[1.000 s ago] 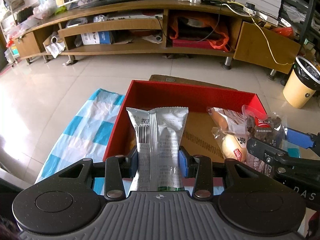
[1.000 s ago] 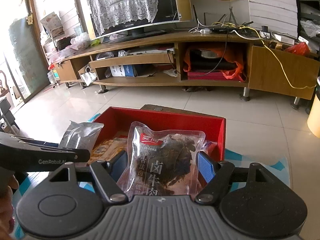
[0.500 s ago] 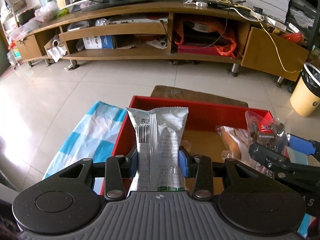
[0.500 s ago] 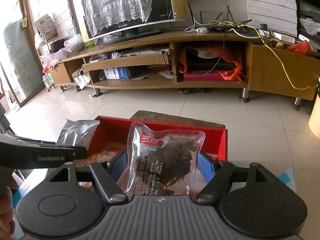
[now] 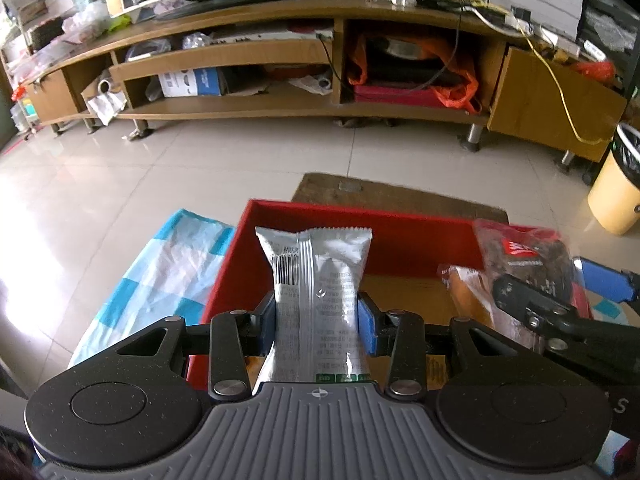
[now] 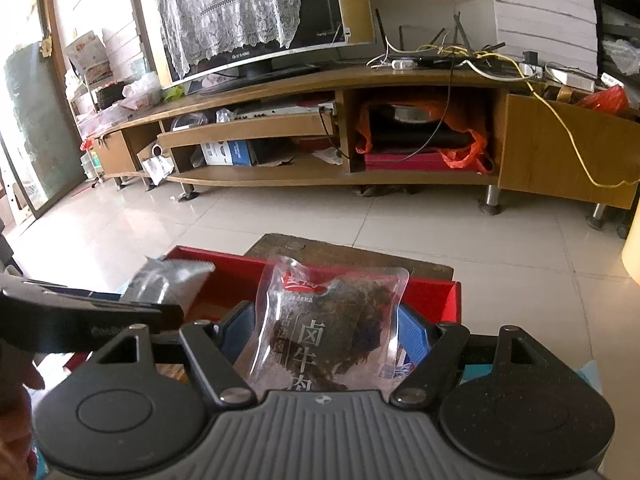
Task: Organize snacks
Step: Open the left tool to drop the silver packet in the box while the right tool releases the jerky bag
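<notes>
The left gripper [image 5: 318,322] has its blue fingers [image 5: 366,330] closed tight on the sides of a silver snack packet [image 5: 316,292], which stands upright over the near left part of the red box [image 5: 360,220]. The right gripper [image 6: 326,338] holds a clear pouch of dark dried meat [image 6: 332,320] between fingers [image 6: 412,338] set about half apart and pressing on its edges, above the box's right side. An orange-wrapped snack [image 5: 466,290] lies inside the box on its brown cardboard floor, just beside the pouch.
</notes>
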### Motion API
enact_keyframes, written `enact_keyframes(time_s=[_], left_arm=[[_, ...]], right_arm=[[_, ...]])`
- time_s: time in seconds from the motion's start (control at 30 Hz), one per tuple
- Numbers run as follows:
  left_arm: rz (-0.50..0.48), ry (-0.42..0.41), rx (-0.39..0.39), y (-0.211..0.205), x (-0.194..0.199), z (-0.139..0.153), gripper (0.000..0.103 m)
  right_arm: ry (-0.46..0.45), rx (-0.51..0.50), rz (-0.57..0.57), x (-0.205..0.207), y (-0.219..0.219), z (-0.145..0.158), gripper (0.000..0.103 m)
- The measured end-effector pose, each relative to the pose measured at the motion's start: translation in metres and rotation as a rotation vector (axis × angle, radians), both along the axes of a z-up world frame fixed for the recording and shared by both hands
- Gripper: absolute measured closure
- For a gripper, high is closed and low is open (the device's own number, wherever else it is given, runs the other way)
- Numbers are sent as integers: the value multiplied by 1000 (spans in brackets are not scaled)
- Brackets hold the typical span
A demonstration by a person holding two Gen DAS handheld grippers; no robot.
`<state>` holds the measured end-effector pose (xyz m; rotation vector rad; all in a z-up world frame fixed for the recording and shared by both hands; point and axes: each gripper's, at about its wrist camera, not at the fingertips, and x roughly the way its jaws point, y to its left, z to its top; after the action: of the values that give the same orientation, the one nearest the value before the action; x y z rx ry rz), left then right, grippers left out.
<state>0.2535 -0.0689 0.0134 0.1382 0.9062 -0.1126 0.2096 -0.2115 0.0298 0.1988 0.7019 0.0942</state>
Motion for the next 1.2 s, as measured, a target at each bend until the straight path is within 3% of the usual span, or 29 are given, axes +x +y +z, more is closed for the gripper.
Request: enact_keyframes(time_s=[0.37,0.43,0.5,0.63,0.87,1.2], left_arm=[[-9,11,25,-5,5,-16,51],[-12,10,22,-5,7,-17,46],[-4,6,16,-4,9,-18,35],[6,2,2,0,14,-17,32],[28,-8,-26,9,8,1,27],[24,-14,-37,20,-19,26,26]], right_arm=[[30,2,13,12,4,-19,29],[35,0,10,13,3,-21,29],[38,2,6,14,2,-22,29],[32,25,-8,14,-3,-18,29],[21,36,-21,6,-7,-5,29],[40,41,-41,-18,-17,16,29]])
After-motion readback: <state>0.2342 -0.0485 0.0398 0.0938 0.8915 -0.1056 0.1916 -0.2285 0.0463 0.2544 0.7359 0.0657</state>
